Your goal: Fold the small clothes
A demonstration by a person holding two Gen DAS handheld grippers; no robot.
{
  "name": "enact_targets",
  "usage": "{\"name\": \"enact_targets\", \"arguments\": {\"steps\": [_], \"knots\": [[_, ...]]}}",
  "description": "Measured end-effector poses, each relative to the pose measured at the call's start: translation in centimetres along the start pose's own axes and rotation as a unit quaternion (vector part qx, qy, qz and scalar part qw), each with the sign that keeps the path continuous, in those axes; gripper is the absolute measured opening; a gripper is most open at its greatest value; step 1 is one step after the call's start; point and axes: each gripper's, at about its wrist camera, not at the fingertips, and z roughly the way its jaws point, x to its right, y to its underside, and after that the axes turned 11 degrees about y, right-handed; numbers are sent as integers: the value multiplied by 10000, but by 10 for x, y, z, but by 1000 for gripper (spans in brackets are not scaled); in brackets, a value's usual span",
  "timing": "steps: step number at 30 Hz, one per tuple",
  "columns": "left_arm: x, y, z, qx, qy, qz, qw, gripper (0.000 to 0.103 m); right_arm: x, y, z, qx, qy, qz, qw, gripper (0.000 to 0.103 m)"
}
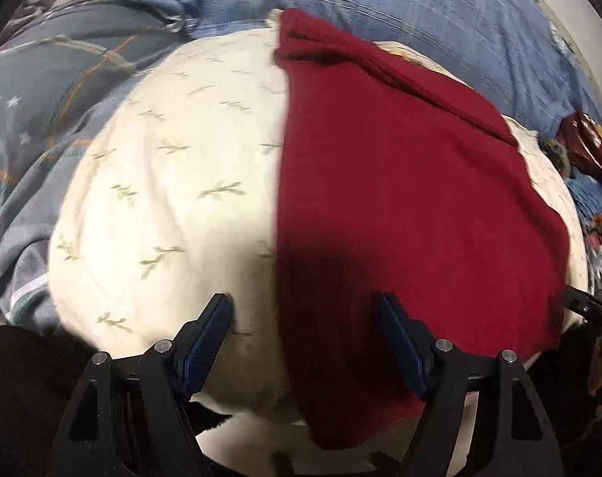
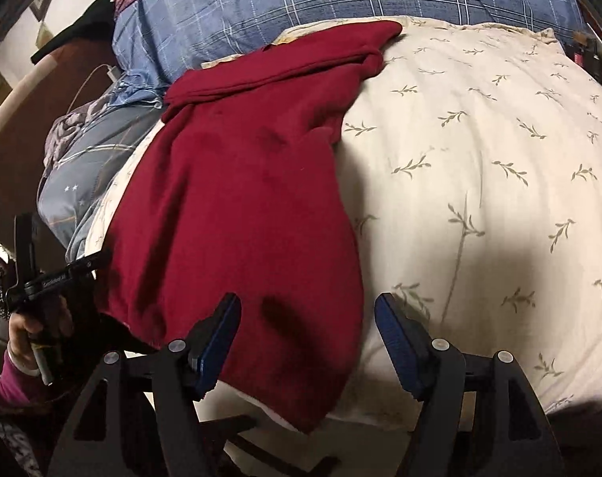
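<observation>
We hold both grippers over a cream pillow [image 1: 161, 198] printed with small green sprigs, and neither has hold of anything. Our left gripper [image 1: 304, 306] stands wide open, its left finger [image 1: 209, 330] above bare pillow and its right finger [image 1: 400, 342] above the red garment [image 1: 400, 183]. Our right gripper [image 2: 306, 306] is wide open too, with its left finger [image 2: 221, 330] over the red cloth and its right finger [image 2: 396, 338] over the pillow.

The red garment lies flat on the pillow in a long strip running from the near edge to the far edge. At its far end a folded, seamed band bunches up. Its near end hangs a little over the pillow's near rim.

In the right wrist view the left gripper shows at the far left, held in the left hand [image 2: 26, 330], just beside the garment's near left edge.

Behind the pillow lies blue checked bedding [image 2: 320, 4], and a grey quilt [image 1: 42, 111] with stars sits to the left. A white cable [image 2: 98, 75] trails at the far left.
</observation>
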Motion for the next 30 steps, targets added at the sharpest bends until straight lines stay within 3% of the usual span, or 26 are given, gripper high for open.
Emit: {"name": "enact_targets", "arguments": {"steps": [3,7,11,17,20,24,25,28,30], "knots": [[9,0,5,-112,269,68,9996,70,3,5,-1,-4,-213,34,9998,71],[13,2,9,-79,85,305,9995,69,6,12,-1,-39,-377,54,9993,70],[9,4,3,-118,292,10,9995,58,0,15,-6,-61,-477,-213,9986,48],[-1,3,6,4,363,-272,9990,61,-7,17,4,-221,-527,-340,9978,46],[4,4,8,-23,290,-56,9996,59,-14,18,3,-138,-532,-521,9971,46],[-3,3,5,55,260,-147,9995,23,-17,21,8,114,-449,-511,9976,49],[-5,4,3,52,261,-156,9995,14,-19,22,7,136,-368,-573,9976,45],[-6,4,-10,80,302,-82,9995,5,-21,21,-1,119,-452,-613,9970,8],[-8,4,-25,163,490,-84,9986,5,-20,23,-7,-22,-826,-531,9952,8]]}}
